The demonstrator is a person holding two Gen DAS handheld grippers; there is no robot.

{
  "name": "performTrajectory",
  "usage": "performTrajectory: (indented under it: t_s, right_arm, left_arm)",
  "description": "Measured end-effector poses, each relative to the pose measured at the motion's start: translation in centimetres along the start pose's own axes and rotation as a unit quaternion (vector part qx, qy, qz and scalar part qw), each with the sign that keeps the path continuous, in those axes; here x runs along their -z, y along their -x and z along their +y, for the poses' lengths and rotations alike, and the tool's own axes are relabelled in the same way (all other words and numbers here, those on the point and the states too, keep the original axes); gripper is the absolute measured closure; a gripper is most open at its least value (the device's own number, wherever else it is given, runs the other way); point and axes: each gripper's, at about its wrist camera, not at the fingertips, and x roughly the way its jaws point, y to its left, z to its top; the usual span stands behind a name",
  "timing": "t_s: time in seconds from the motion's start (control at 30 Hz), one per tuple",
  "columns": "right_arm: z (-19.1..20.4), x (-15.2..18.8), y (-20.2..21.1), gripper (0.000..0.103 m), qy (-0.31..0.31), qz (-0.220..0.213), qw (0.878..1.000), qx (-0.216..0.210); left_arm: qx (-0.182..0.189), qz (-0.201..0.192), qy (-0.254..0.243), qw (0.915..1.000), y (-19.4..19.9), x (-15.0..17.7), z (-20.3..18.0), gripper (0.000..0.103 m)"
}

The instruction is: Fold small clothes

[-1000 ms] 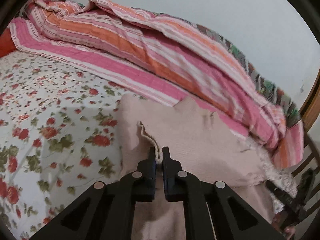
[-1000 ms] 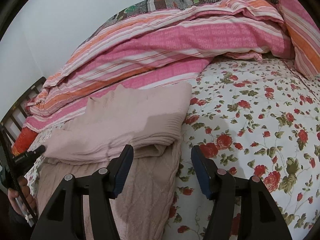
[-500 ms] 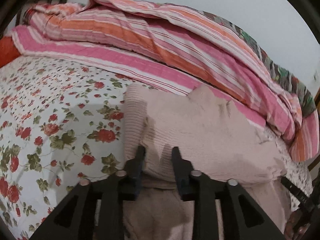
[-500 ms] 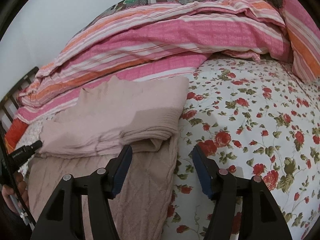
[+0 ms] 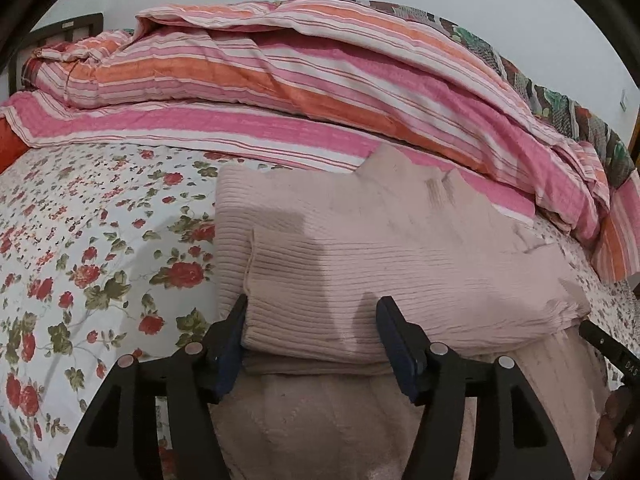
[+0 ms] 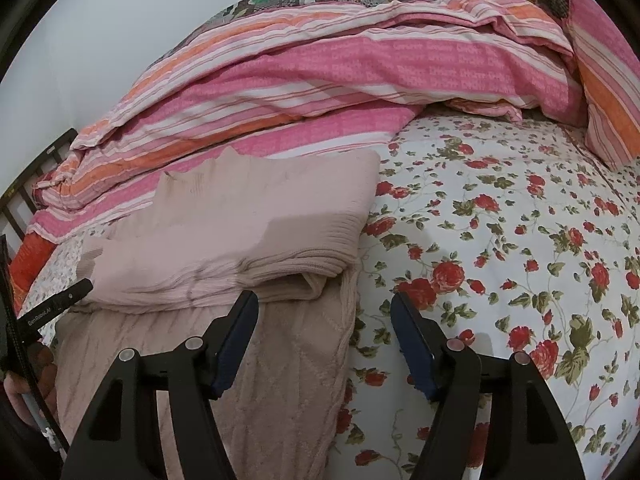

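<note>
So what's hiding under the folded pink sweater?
Under the folded ribbed sweater lies more pale pink cable-knit fabric, spread on the flowery bedsheet. What lies beneath the fold's middle is covered.

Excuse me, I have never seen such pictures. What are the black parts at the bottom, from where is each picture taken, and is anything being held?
Each black part is a hand-held tool with two fingers; a person holds one in each hand. A camera on each looks forward along its fingers. One picture comes from the left tool, the other from the right tool. Both look at a bed with a floral sheet and a striped quilt. A pink sweater lies there, its top part folded over. Both tools are open; neither holds anything.
</note>
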Motion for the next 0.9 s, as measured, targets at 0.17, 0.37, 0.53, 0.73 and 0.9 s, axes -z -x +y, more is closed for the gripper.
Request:
performTrajectory:
  t_s: [0.17, 0.37, 0.53, 0.73, 0.9]
  right_arm:
    - [0.03, 0.01, 0.02, 0.035, 0.000, 0.000, 1.000, 0.001]
    - [0.05, 0.05, 0.05, 0.035, 0.002, 0.000, 1.000, 0.003]
    - [0.15, 0.09, 0.05, 0.035, 0.007, 0.000, 1.000, 0.006]
    - [0.14, 0.10, 0.07, 0.034, 0.008, 0.000, 1.000, 0.007]
    - [0.16, 0.10, 0.10, 0.034, 0.009, 0.000, 1.000, 0.008]
  left_arm:
    - [-0.002, 0.000, -0.002, 1.0000, -0.03, 0.01, -0.10, 0.043]
    - [-0.001, 0.000, -0.001, 1.0000, 0.01, 0.01, -0.06, 0.043]
    - [0.000, -0.001, 0.000, 1.0000, 0.08, -0.02, -0.08, 0.043]
    - [0.001, -0.002, 0.001, 1.0000, 0.15, -0.04, -0.06, 0.043]
    - [0.002, -0.002, 0.001, 1.0000, 0.17, -0.06, -0.06, 0.043]
